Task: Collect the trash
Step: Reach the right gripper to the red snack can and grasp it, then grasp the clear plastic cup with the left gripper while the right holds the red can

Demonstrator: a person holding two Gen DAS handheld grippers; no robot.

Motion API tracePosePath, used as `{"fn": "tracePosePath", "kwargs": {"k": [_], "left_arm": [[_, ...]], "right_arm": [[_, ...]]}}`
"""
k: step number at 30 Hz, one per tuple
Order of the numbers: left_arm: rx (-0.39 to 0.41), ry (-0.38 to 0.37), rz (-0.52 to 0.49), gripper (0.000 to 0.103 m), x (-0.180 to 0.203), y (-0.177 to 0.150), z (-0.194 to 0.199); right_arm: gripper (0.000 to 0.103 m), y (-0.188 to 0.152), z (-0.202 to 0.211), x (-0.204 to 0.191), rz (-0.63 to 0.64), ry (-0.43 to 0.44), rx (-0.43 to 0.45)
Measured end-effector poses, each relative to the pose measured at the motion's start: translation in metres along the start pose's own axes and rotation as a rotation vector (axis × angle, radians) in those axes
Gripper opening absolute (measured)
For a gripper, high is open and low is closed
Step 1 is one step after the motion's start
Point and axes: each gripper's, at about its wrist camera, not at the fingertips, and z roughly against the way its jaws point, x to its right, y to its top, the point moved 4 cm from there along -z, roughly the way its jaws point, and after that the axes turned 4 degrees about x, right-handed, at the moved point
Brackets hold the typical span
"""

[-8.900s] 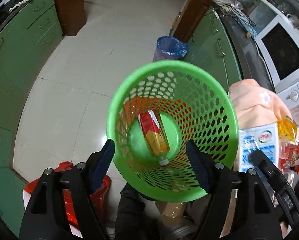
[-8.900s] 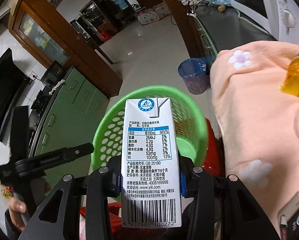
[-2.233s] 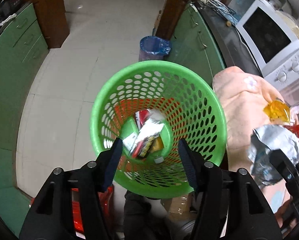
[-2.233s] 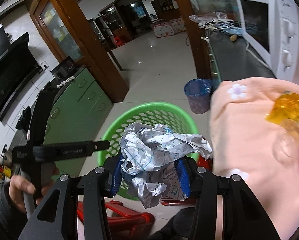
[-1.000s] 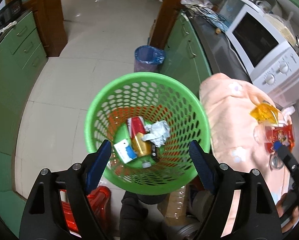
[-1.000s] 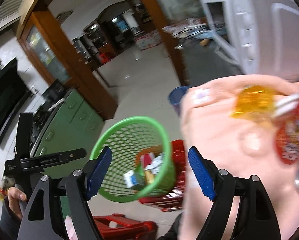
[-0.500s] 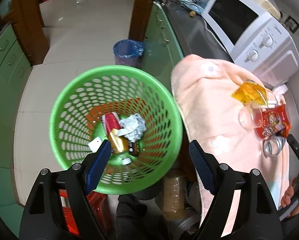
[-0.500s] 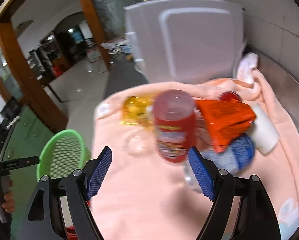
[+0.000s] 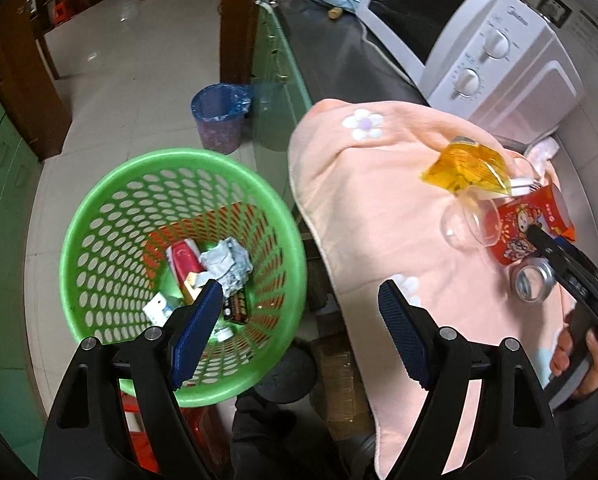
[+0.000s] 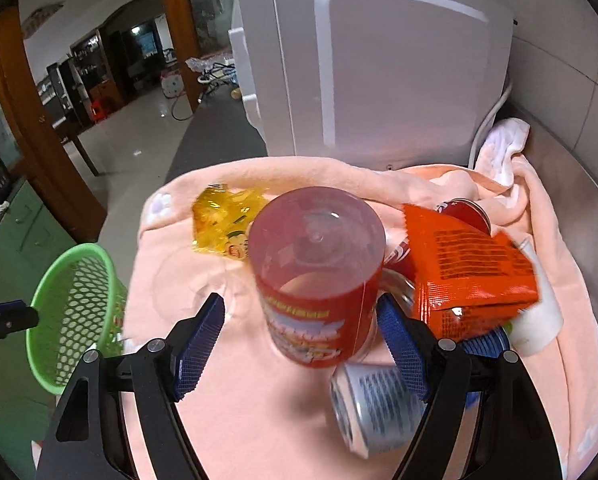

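Left gripper (image 9: 299,304): jaws spread wide with nothing between them, at the lower centre of the left wrist view, above the gap between basket and towel.
Right gripper (image 10: 299,320): jaws wide apart, flanking the red-labelled plastic cup (image 10: 319,276) at the centre of the right wrist view; the pads do not visibly press on it.
Green basket (image 9: 99,208): perforated plastic, left of centre in the left wrist view, just beside the tabletop edge; seen again at the lower left of the right wrist view.
Basket contents: crumpled paper (image 9: 227,264), a red bottle (image 9: 185,260) and a small white carton (image 9: 159,308) lie at the bottom.
Pink towel (image 9: 363,216): spread over the tabletop, one end hanging off the edge.
Remaining trash on towel: yellow wrapper (image 10: 227,224) left of the cup; orange snack packet (image 10: 463,268) to its right; silver can (image 10: 375,408) lying on its side at the lower right.
Microwave (image 9: 471,36): upper right of the left wrist view, behind the towel.
Blue-lined bin (image 9: 219,116): on the floor, above the basket in the left wrist view.
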Motion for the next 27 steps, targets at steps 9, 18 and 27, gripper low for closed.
{"fn": "tracePosePath", "kwargs": {"k": [9,18,27], "left_arm": [[0.014,-0.036,-0.108,0.090,0.039,0.006,-0.009],[0.010,-0.090,-0.246,0.091,0.087,0.004,-0.027],[0.014,-0.139,-0.349,0.091,0.134,0.012,-0.050]], "right_arm": [[0.066,0.001,-0.014,0.011,-0.040,-0.011,-0.010],[0.065,-0.001,0.009,0.013,-0.046,0.023,0.017],[0.065,0.002,0.051,0.016,-0.059,0.076,0.074]]}}
